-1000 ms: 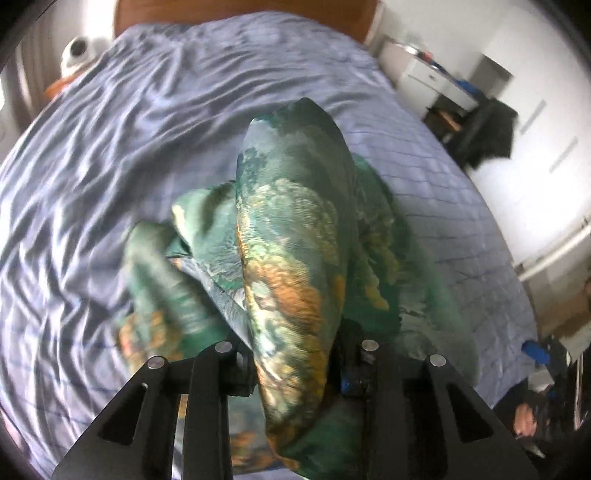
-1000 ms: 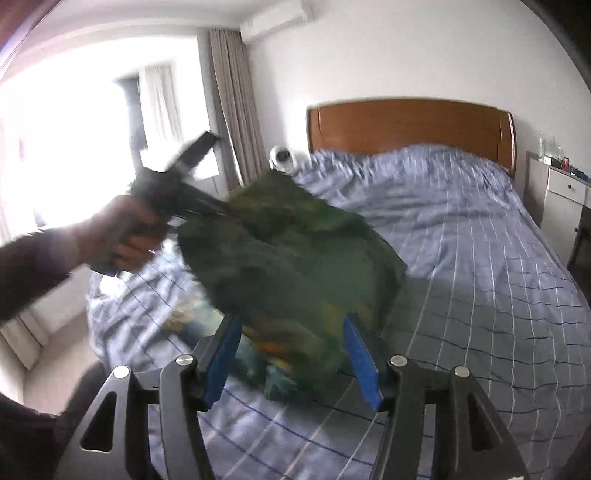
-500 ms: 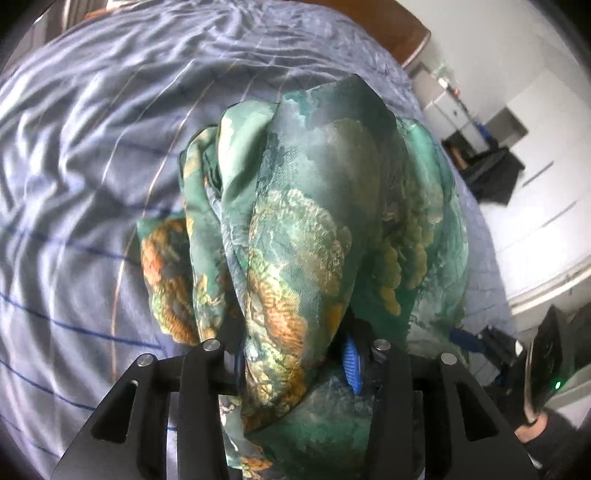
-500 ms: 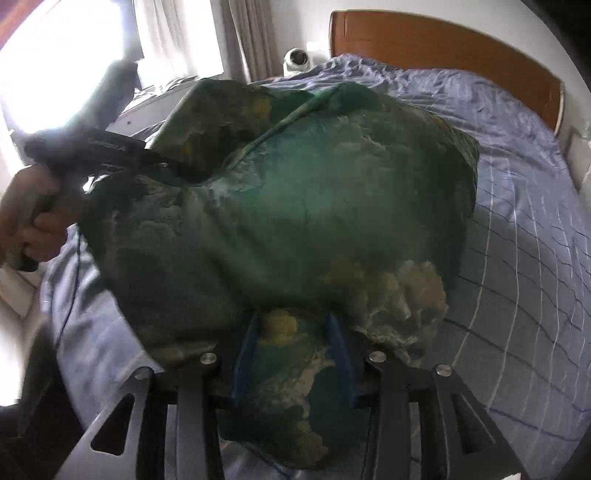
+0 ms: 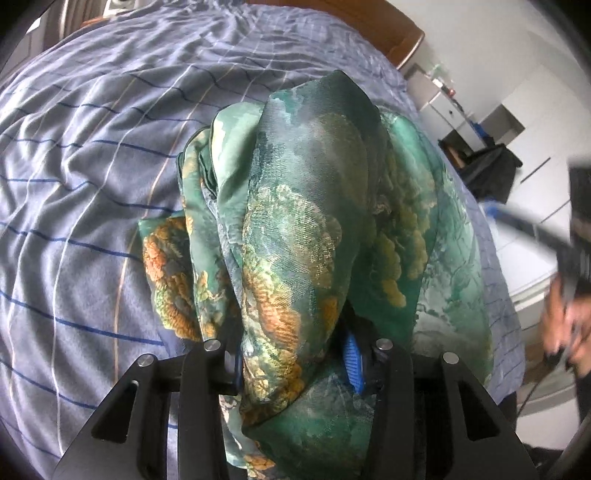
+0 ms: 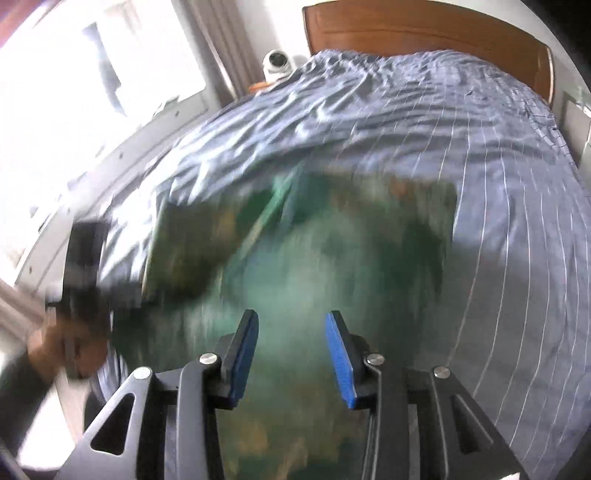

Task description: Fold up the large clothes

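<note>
A large green garment (image 5: 306, 229) with orange and gold print is bunched up over the blue striped bed (image 5: 85, 177). My left gripper (image 5: 291, 358) is shut on a thick fold of it, and the cloth drapes over and past the fingers. In the right wrist view the garment (image 6: 314, 251) lies blurred on the bed below my right gripper (image 6: 291, 354), whose blue pads (image 6: 338, 354) stand apart with nothing between them. The other hand and its gripper (image 6: 81, 266) show blurred at the left.
A wooden headboard (image 6: 424, 33) stands at the far end of the bed. A white round device (image 6: 277, 62) sits by the curtain and bright window. A white nightstand (image 5: 439, 103) and a dark chair (image 5: 491, 173) stand to the right of the bed.
My right gripper has let go of the garment and opened; the cloth has dropped onto the bed. My left gripper still holds its fold, lower over the bed.
</note>
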A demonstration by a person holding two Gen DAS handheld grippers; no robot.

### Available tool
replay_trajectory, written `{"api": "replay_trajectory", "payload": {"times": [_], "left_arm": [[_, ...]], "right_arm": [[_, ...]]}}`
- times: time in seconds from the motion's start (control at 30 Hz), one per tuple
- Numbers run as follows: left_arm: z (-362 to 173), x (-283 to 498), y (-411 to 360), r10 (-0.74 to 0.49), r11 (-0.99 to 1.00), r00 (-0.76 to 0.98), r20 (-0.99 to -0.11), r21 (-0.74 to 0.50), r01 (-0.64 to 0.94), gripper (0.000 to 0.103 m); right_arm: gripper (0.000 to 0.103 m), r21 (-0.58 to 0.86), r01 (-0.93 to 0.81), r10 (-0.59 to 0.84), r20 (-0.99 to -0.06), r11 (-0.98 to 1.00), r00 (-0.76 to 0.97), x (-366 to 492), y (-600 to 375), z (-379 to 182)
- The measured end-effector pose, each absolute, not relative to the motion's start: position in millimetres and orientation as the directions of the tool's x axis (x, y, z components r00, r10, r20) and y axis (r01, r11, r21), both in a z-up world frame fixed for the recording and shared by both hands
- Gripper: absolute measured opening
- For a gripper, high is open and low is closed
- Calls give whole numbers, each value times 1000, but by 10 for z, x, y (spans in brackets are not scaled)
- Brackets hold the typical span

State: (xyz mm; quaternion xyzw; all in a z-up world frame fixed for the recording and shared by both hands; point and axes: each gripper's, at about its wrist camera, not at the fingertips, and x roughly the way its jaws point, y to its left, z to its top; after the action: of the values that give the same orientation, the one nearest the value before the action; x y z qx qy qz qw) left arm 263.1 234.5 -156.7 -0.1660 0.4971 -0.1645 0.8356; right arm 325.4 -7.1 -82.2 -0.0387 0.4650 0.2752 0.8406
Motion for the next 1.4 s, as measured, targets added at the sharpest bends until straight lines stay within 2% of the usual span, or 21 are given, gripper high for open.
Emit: {"api": "replay_trajectory", "payload": {"times": [0.1, 0.2, 0.3, 0.37, 0.47, 0.57, 0.63, 0.7, 0.8, 0.93, 1.07, 1.13, 1.33, 1.4], "left_arm": [[-1558, 2623, 2327, -437, 894, 455, -776, -433, 119, 43], [-1583, 2621, 2306, -433, 896, 456, -778, -428, 120, 43], [-1632, 2651, 2253, -405, 910, 452, -795, -400, 111, 43], [-1637, 2676, 2235, -402, 910, 451, -797, -401, 103, 43], [-1617, 2698, 2218, -407, 909, 443, -799, -402, 110, 44], [-1601, 2687, 2207, -399, 913, 449, -799, -393, 110, 44], [-1609, 2689, 2197, -396, 913, 458, -796, -393, 105, 45], [-1642, 2704, 2202, -399, 911, 459, -794, -400, 101, 45], [-1649, 2722, 2205, -401, 910, 455, -795, -402, 100, 46], [-1648, 2716, 2209, -395, 913, 454, -799, -397, 95, 46], [-1658, 2734, 2176, -387, 917, 451, -804, -387, 97, 48], [-1657, 2741, 2154, -376, 922, 452, -809, -377, 92, 48], [-1653, 2773, 2131, -373, 923, 441, -816, -376, 85, 48], [-1626, 2775, 2118, -367, 926, 444, -817, -369, 86, 50]], "right_arm": [[39, 191, -491, 424, -801, 850, 423, 3703, 236, -792], [39, 163, -484, 378, -839, 860, 391, 4080, 545, -1008], [41, 44, -484, 203, -938, 874, 280, 4351, 800, -1628], [41, 37, -474, 192, -939, 880, 284, 4412, 806, -1783], [41, 65, -464, 227, -926, 884, 303, 4383, 715, -1708], [41, 107, -472, 303, -883, 875, 360, 4181, 523, -1486], [41, 208, -476, 412, -829, 854, 377, 3803, 230, -1299], [41, 244, -496, 469, -787, 833, 401, 3354, -74, -1158], [41, 177, -527, 439, -789, 831, 429, 2710, -378, -1084], [41, 169, -498, 427, -776, 850, 465, 2176, -569, -1124], [41, 162, -420, 344, -848, 893, 403, 2283, -502, -1571], [41, 143, -423, 327, -854, 895, 405, 2328, -448, -1694], [41, 96, -427, 310, -830, 899, 464, 2184, -456, -1633], [45, 85, -401, 295, -815, 912, 499, 2084, -517, -1518]]}}
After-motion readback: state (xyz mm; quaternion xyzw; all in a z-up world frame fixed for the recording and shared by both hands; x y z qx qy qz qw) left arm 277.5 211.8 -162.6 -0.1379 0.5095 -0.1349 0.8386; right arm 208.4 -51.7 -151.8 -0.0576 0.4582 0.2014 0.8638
